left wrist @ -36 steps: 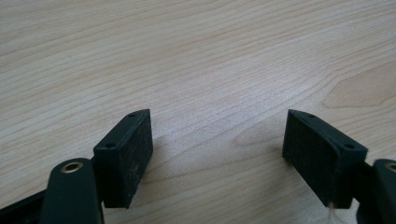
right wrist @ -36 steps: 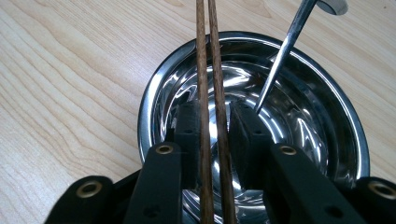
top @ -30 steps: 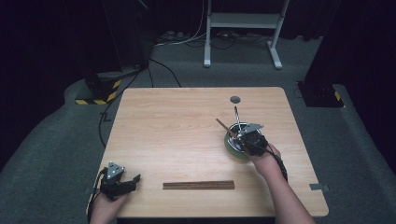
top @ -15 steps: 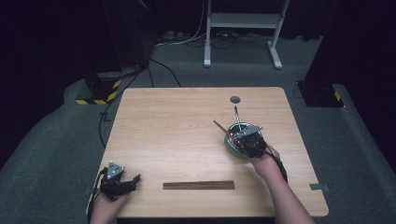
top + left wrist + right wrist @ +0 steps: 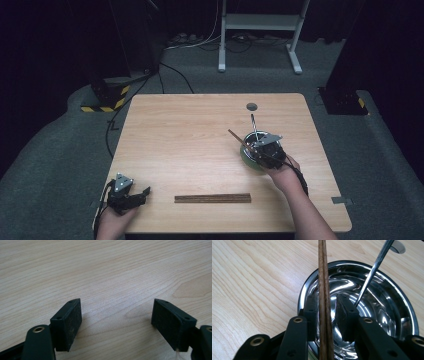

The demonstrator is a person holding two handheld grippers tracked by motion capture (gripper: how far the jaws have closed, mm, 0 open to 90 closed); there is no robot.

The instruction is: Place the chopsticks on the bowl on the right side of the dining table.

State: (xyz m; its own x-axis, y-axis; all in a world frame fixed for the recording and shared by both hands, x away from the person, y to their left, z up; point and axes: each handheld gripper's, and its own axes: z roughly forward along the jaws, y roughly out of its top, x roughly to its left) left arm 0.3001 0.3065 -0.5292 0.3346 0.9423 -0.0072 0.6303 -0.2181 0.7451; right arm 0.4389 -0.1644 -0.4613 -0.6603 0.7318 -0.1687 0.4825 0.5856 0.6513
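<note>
A shiny metal bowl (image 5: 247,157) (image 5: 387,315) stands on the right part of the wooden table (image 5: 190,145). A thin metal utensil handle (image 5: 254,125) (image 5: 372,272) leans out of it over the far rim. My right gripper (image 5: 261,150) (image 5: 325,312) hovers over the bowl. A pair of brown chopsticks (image 5: 239,137) (image 5: 323,270) runs lengthwise between its jaws, against the left pad, with a gap to the right pad. My left gripper (image 5: 144,195) (image 5: 116,322) rests at the front left corner, jaws wide open on bare wood.
A second pair of brown chopsticks (image 5: 212,198) lies flat near the front edge, between the two hands. A round hole (image 5: 251,106) sits in the tabletop beyond the bowl. Dark floor, cables and a metal stand surround the table.
The right gripper has shifted slightly over the bowl with the chopsticks. The left gripper has not moved.
</note>
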